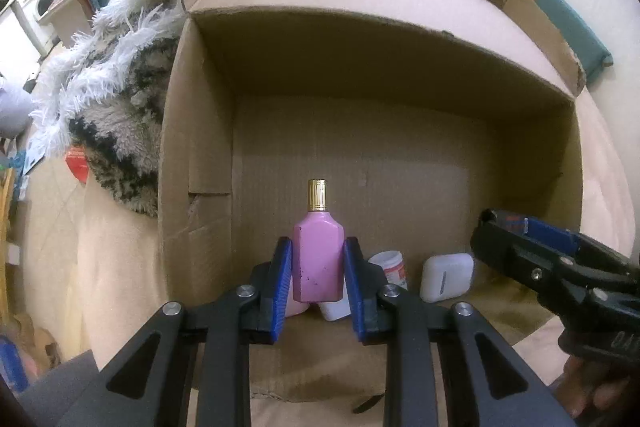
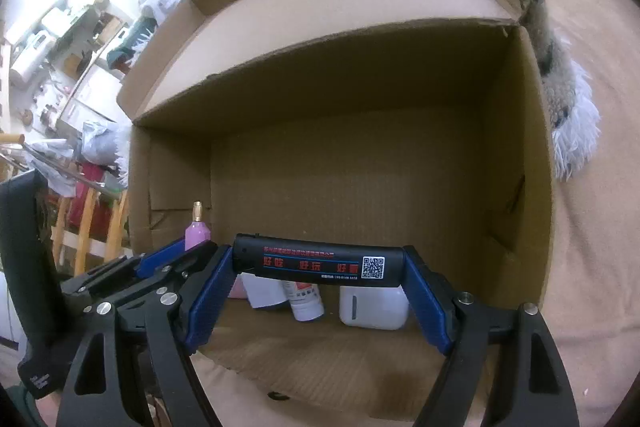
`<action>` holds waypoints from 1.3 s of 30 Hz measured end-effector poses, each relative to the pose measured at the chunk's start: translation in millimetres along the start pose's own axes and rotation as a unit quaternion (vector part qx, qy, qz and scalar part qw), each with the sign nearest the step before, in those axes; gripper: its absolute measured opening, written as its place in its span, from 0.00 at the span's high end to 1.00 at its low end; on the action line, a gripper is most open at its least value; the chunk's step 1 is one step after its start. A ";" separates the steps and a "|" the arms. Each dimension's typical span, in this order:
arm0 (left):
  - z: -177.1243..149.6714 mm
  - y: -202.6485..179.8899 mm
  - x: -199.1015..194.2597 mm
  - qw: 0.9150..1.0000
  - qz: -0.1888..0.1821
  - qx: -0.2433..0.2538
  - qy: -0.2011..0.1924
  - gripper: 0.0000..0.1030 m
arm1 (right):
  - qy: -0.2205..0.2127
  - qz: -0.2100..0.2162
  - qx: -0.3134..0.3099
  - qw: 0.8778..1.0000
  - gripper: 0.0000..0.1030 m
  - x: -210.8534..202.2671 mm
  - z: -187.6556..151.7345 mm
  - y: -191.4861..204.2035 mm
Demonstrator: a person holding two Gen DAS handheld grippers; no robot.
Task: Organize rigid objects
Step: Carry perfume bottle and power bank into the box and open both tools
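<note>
The left gripper (image 1: 318, 277) clamps a pink perfume bottle (image 1: 318, 259) upright by its flat sides; likely glass, slick and fragile. The right gripper (image 2: 318, 267) pinches a stiff, light black lighter (image 2: 318, 264) endwise, at three o'clock from the bottle, both over the cardboard box (image 1: 200, 131).

Pink bottle (image 1: 318, 259) upright, gold cap; black lighter (image 2: 320, 265) horizontal; both above cardboard box (image 1: 360, 147).

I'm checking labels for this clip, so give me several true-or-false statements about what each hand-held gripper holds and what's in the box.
1. The left hand-held gripper grips a pink bottle upright. True.
2. The bottle's cap is silver. False: gold.
3. The right hand-held gripper holds a black lighter crosswise by its ends. True.
4. The cardboard box holds nothing. False: a white case and a small white bottle sit inside.
</note>
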State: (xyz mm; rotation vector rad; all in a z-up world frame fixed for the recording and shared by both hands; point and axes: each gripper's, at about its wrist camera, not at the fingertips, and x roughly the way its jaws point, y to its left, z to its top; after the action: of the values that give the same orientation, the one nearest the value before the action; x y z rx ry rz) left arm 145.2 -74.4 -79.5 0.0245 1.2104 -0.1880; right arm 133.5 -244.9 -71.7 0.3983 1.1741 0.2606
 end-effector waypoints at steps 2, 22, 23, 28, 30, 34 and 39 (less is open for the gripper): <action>-1.9 -2.7 6.5 1.000 0.002 0.002 0.004 0.78 | 0.002 -0.003 0.001 1.000 0.16 0.8 1.6 -0.2; 3.4 -7.0 7.8 1.000 0.014 0.006 0.002 0.78 | -0.006 -0.001 0.002 1.000 0.16 4.1 3.1 -1.0; 3.4 -6.8 8.1 1.000 0.014 0.005 0.003 0.77 | -0.006 0.000 0.002 1.000 0.16 4.2 3.5 -1.3; 5.2 -6.6 6.2 1.000 0.019 0.008 0.002 0.68 | -0.017 0.012 0.007 1.000 0.12 -0.6 5.2 -2.0; 4.9 -7.0 2.9 1.000 0.020 0.009 -0.002 0.53 | -0.026 0.005 0.004 1.000 0.06 -3.7 5.8 -1.0; 6.3 -5.9 -4.6 1.000 0.024 0.010 -0.017 0.45 | -0.037 -0.001 0.003 0.999 0.03 -9.2 7.2 0.1; 7.5 -3.9 -9.3 0.999 0.035 0.003 -0.021 0.44 | -0.042 -0.011 0.014 0.999 0.03 -13.3 8.6 -4.4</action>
State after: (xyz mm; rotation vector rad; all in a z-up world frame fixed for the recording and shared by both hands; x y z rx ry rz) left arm 148.4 -77.9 -67.9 0.0682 1.1657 -0.1300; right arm 136.6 -255.7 -59.6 0.4159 1.0992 0.2066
